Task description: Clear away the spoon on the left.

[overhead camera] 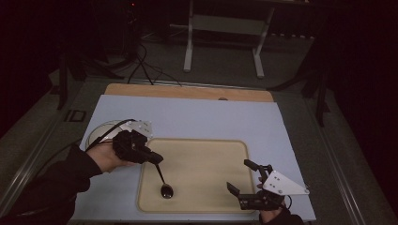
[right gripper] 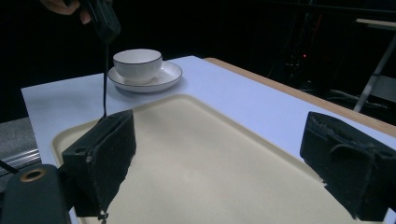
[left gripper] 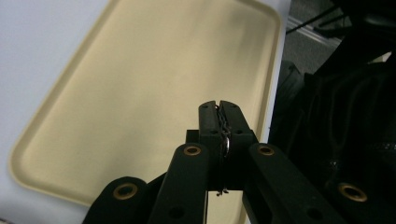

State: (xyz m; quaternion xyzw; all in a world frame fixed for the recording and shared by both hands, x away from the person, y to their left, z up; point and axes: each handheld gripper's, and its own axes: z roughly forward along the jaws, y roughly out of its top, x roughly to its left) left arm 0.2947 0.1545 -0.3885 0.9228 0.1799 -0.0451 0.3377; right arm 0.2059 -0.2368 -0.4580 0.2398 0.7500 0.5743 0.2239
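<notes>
From the high view: one beige tray (overhead camera: 197, 176) on a pale blue table (overhead camera: 187, 117), one dark spoon (overhead camera: 164, 183), bowl end low over the tray's near left part; touching or not, cannot tell. Handle clamped in the left gripper (overhead camera: 157, 159), tilted down from the left. From the left gripper view: jaws pressed together on a thin metal handle. From the right gripper view: one white cup (right gripper: 137, 63) on one saucer (right gripper: 161, 79), beyond the tray. Right gripper (overhead camera: 244, 180) spread wide, holding nothing, well apart from the spoon.
</notes>
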